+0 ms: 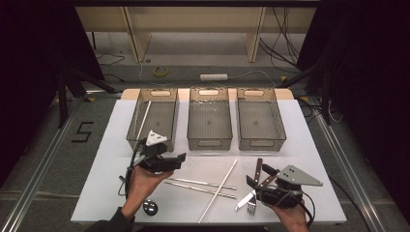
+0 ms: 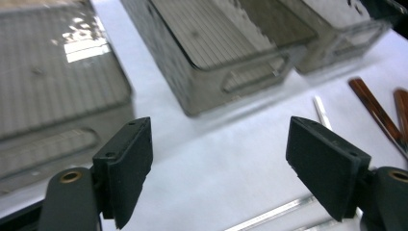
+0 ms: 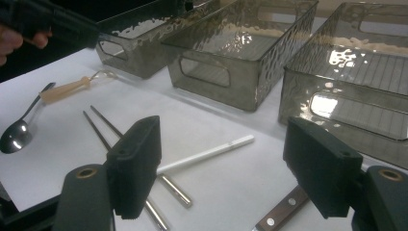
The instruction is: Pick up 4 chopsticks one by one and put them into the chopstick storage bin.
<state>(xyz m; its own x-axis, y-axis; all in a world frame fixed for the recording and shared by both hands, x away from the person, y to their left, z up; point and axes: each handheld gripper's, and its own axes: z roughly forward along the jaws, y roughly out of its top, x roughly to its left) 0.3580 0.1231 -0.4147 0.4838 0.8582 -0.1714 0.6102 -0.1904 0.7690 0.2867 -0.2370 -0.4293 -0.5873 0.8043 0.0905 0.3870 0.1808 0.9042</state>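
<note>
My left gripper (image 1: pixel 180 160) is open and hovers over the table in front of the left grey bin (image 1: pixel 153 118), nothing between its jaws (image 2: pixel 219 173). My right gripper (image 1: pixel 256 176) is open too (image 3: pixel 223 173), low over the wooden-handled knife (image 1: pixel 258 170) and fork (image 1: pixel 251 207) at the front right. A white chopstick (image 1: pixel 223 184) lies slanted mid-table (image 3: pixel 207 154), crossing two metal chopsticks (image 1: pixel 200 186). The knife's riveted handle (image 3: pixel 284 211) sits beneath the right jaw.
Three grey see-through bins stand in a row at the back: the left one holds a white stick (image 1: pixel 144 118), then the middle (image 1: pixel 209 121) and right (image 1: pixel 260 121). A spoon (image 1: pixel 150 207) and a beige-handled utensil (image 3: pixel 67 89) lie front left.
</note>
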